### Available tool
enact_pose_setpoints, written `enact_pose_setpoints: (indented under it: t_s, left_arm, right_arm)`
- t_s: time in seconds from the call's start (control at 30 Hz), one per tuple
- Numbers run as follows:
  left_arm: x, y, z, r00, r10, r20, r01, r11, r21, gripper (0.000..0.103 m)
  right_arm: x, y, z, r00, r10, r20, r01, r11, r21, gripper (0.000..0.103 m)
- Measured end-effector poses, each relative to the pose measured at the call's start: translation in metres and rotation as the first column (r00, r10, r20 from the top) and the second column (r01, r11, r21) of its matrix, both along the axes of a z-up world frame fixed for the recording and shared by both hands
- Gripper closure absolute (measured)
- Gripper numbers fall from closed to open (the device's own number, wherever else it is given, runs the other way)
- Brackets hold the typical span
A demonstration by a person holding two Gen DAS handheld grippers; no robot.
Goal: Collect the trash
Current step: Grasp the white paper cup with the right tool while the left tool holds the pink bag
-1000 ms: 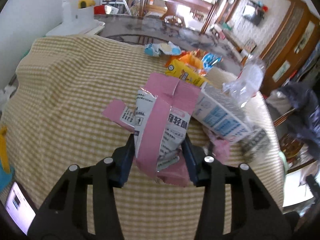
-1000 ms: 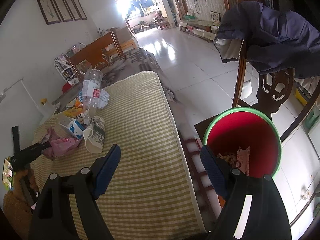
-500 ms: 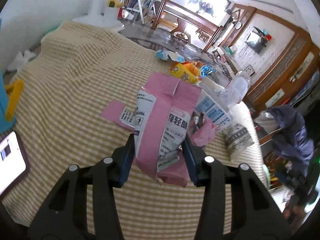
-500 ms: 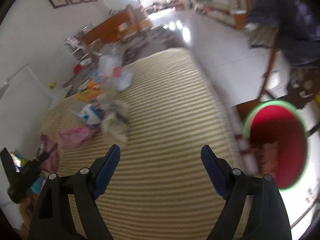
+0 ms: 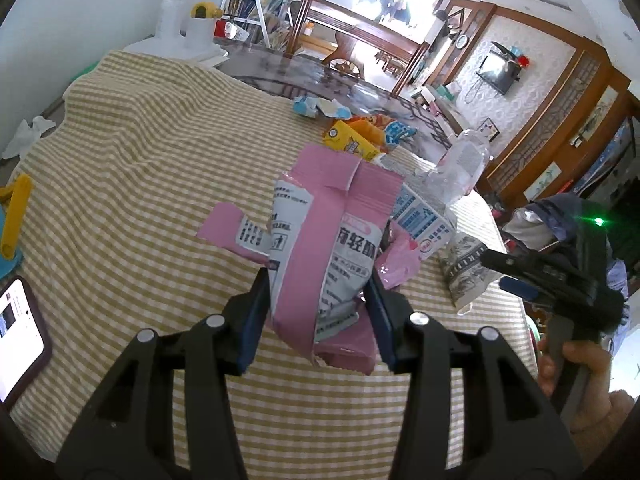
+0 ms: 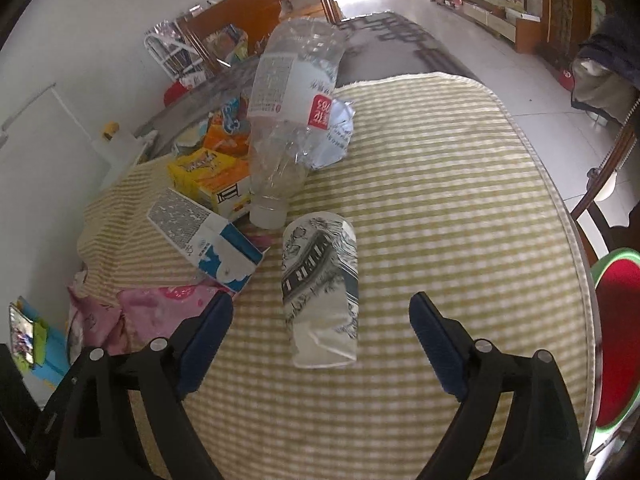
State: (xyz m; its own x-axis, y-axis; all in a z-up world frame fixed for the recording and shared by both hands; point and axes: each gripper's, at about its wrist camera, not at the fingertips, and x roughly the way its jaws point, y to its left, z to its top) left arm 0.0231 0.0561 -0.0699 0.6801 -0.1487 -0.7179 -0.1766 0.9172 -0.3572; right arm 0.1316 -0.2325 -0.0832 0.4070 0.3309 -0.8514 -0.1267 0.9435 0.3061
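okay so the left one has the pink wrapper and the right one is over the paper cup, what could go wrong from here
1. The paper cup lies on its side, already crushed; the open right gripper could flatten it more or roll it.
2. The plastic bottle stands cap-down just behind the cup; a bump may topple it.
3. The pink wrapper in the left gripper is limp and could slip.

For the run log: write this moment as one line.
left gripper: shut on pink wrapper | right gripper: open, just widening, over paper cup | bin: at table edge
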Motion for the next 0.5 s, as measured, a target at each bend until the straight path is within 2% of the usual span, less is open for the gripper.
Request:
enact_pose_setpoints:
  t_s: [0.23,0.5]
  left_arm:
    - [-0.001,-0.008,0.000,1.000,-0.029,0.004,0.029,1.000,-0.004,0.057]
    - [-0.003,-0.012,0.005,0.998,-0.061,0.027,0.063,0.997,-0.054,0.057]
  right_arm:
    - [0.002,0.012,-0.007,1.000,0.024,-0.007,-0.024,0.999,-0.032,0.016]
    - [0.002,0.018,-0.007,1.000,0.009,0.010,-0.008,0.999,-0.052,0.016]
